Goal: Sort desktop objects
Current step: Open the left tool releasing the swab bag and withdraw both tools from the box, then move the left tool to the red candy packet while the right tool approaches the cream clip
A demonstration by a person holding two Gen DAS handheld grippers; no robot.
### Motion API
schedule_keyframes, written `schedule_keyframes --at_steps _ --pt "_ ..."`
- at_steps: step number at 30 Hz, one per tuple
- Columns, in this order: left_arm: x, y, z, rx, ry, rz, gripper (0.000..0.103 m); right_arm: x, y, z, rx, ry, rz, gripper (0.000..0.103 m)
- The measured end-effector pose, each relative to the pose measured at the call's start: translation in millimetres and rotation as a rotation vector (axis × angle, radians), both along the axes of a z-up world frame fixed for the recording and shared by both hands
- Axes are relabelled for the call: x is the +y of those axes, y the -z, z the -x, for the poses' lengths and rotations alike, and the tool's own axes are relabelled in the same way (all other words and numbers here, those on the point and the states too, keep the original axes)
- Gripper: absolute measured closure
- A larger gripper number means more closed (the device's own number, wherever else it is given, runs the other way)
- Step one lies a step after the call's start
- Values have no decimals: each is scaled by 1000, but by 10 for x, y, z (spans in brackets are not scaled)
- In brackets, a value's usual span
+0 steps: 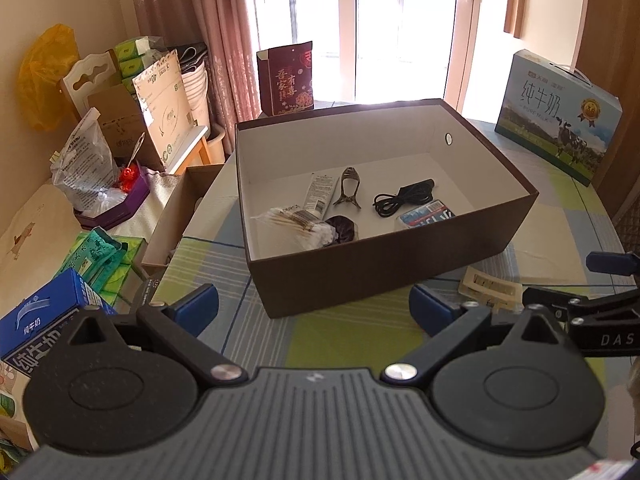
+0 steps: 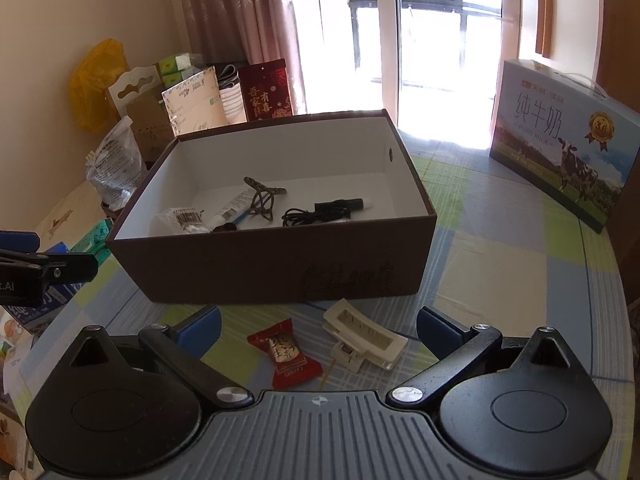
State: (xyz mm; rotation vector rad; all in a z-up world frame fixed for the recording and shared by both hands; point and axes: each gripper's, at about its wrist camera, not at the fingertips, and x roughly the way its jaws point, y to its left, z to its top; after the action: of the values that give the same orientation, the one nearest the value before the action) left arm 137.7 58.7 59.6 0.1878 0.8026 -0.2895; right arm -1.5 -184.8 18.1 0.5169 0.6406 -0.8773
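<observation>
The right gripper [image 2: 319, 326] hangs low over the worktop [image 2: 500, 264] with its jaws wide apart and nothing between them. Two loose items lie directly ahead of the jaws: a red wrapped candy [image 2: 285, 353] towards the left finger and a cream hair clip [image 2: 366, 334] towards the right finger. The two items lie just beside each other but apart. What looks like a thin stick shows between them; its nature cannot be determined.

The left gripper [image 1: 314, 306] hovers level, also with jaws fully apart and empty, facing the near wall of the brown box [image 1: 360, 276]. Only the end of the cream hair clip shows at the right edge of its view.

The box stands open just beyond both items. It already holds a cotton swab pack [image 1: 294, 226], a tube [image 1: 318, 194], a dark claw clip [image 1: 349, 190], a black cable [image 1: 404, 196] and a blue packet [image 1: 426, 216].

Likely step in hand: pick one remaining item with the right gripper.

- Centre the jaws on a single item, so the neighbour is not dragged.
- For the hair clip, close across its narrow width, not its length.
- For the candy, grip the body, not the crimped wrapper end.
- Lift clear of the box wall before moving forward.
- Release over the free floor area at the right of the box.
</observation>
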Motion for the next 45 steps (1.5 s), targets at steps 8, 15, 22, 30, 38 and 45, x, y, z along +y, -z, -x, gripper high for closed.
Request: schedule_keyframes --at_steps 8,15,22,30,38,45 --pt "0 63 107 1 2 -19 3 112 24 19 3 -3 2 2" --pt "-14 148 151 22 5 -23 3 139 95 39 14 3 -14 2" --pt "-41 247 158 34 16 -35 3 166 164 58 38 7 -16 2" --pt "-91 411 111 77 37 -46 3 153 305 140 55 30 -42 2" --pt "-227 638 68 121 125 -41 3 89 463 279 69 92 -63 2" --pt "-454 879 75 117 290 -47 5 44 656 409 97 134 -76 2"
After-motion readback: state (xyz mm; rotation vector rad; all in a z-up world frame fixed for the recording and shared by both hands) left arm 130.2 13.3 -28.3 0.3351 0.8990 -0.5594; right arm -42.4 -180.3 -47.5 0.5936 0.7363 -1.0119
